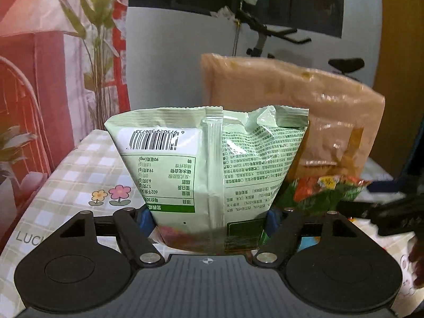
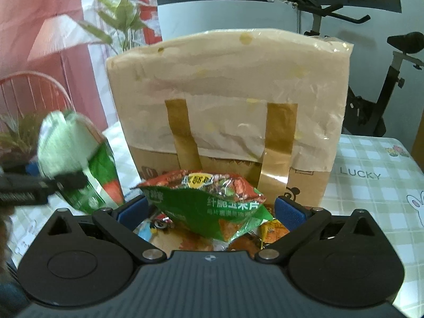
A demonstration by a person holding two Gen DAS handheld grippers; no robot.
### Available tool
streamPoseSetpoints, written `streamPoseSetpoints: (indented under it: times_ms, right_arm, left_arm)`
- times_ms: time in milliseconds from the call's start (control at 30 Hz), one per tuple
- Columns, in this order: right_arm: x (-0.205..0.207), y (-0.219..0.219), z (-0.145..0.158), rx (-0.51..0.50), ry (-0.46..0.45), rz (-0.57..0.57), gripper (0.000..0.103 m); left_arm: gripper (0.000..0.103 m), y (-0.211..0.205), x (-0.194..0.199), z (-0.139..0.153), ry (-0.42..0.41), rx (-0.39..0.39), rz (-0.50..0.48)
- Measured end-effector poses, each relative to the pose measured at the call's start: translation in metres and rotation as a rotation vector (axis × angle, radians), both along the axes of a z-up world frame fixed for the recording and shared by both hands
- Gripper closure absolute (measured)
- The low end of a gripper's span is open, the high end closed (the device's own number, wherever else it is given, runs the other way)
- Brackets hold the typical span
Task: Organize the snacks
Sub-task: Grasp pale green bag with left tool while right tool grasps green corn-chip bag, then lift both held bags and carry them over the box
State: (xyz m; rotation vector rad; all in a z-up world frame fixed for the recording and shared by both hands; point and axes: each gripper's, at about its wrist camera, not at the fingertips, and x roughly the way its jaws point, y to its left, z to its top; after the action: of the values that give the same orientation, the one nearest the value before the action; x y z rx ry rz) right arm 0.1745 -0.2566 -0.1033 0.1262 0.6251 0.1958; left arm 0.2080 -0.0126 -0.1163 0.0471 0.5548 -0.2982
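A pale green snack bag (image 1: 206,164) stands upright with its printed back and barcode facing me. My left gripper (image 1: 209,218) is shut on its lower end, blue pads pressing in from both sides. In the right wrist view the same bag (image 2: 66,143) hangs blurred at the left, above the table. My right gripper (image 2: 210,209) is open, its blue pads apart on either side of a green and red snack bag (image 2: 209,201). That bag lies on top of a small pile of packets (image 2: 273,230). It shows too in the left wrist view (image 1: 323,193).
A tall cardboard box (image 2: 228,92) wrapped in film and brown tape stands right behind the pile. The table wears a checked cloth (image 2: 371,185) with flower prints. A plant (image 2: 119,13) and a red chair (image 2: 34,87) are at the left, an exercise bike (image 2: 392,84) behind at the right.
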Motion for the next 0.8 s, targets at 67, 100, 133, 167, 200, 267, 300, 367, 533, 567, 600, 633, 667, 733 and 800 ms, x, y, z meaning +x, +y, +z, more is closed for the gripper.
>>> streamPoseSetpoints:
  times_ms: [67,100,133,167,200,267,300,367,533,567,600,633,667,733,800]
  right_arm:
    - [0.002,0.001,-0.004,-0.012,0.006,0.009,0.000]
    - [0.003,0.002,-0.005,-0.019,0.008,0.012,0.000]
    - [0.005,0.003,-0.008,-0.027,0.009,0.017,0.000]
    - [0.007,0.004,-0.010,-0.035,0.010,0.020,0.000]
    - [0.009,0.004,-0.012,-0.041,0.012,0.022,0.000]
    - [0.017,0.005,-0.017,-0.038,0.018,0.023,0.000]
    - [0.021,0.005,-0.020,-0.027,0.026,0.024,0.000]
    - [0.031,0.006,-0.028,-0.008,0.051,0.025,0.000]
    - [0.046,0.016,-0.041,-0.047,0.064,0.051,0.005]
    - [0.045,0.017,-0.040,-0.042,0.057,0.057,0.012]
    - [0.044,0.017,-0.038,-0.035,0.052,0.062,0.016]
    - [0.043,0.018,-0.036,-0.034,0.049,0.060,0.019]
    - [0.040,0.016,-0.034,-0.027,0.043,0.064,0.026]
    - [0.035,0.012,-0.029,-0.001,0.032,0.065,0.031]
    - [0.028,0.006,-0.024,0.027,0.017,0.062,0.038]
  left_arm:
    - [0.026,-0.001,-0.001,0.003,-0.006,-0.014,0.006]
    - [0.026,-0.001,-0.002,0.004,-0.010,-0.017,0.010]
    - [0.026,-0.001,-0.003,0.005,-0.014,-0.018,0.014]
    - [0.026,0.000,-0.003,0.006,-0.017,-0.019,0.018]
    - [0.026,0.001,-0.005,0.007,-0.021,-0.022,0.021]
    - [0.026,0.003,-0.008,0.008,-0.025,-0.029,0.026]
    - [0.026,0.004,-0.009,0.009,-0.025,-0.032,0.027]
    - [0.026,0.006,-0.010,0.009,-0.025,-0.035,0.031]
    - [0.026,0.010,-0.012,0.009,-0.021,-0.040,0.046]
    - [0.026,0.011,-0.012,0.009,-0.019,-0.043,0.050]
    - [0.026,0.011,-0.013,0.009,-0.019,-0.044,0.053]
    - [0.026,0.011,-0.013,0.010,-0.020,-0.045,0.055]
    - [0.026,0.010,-0.013,0.010,-0.022,-0.045,0.055]
    - [0.026,0.009,-0.014,0.011,-0.026,-0.047,0.053]
    - [0.026,0.008,-0.016,0.012,-0.029,-0.048,0.049]
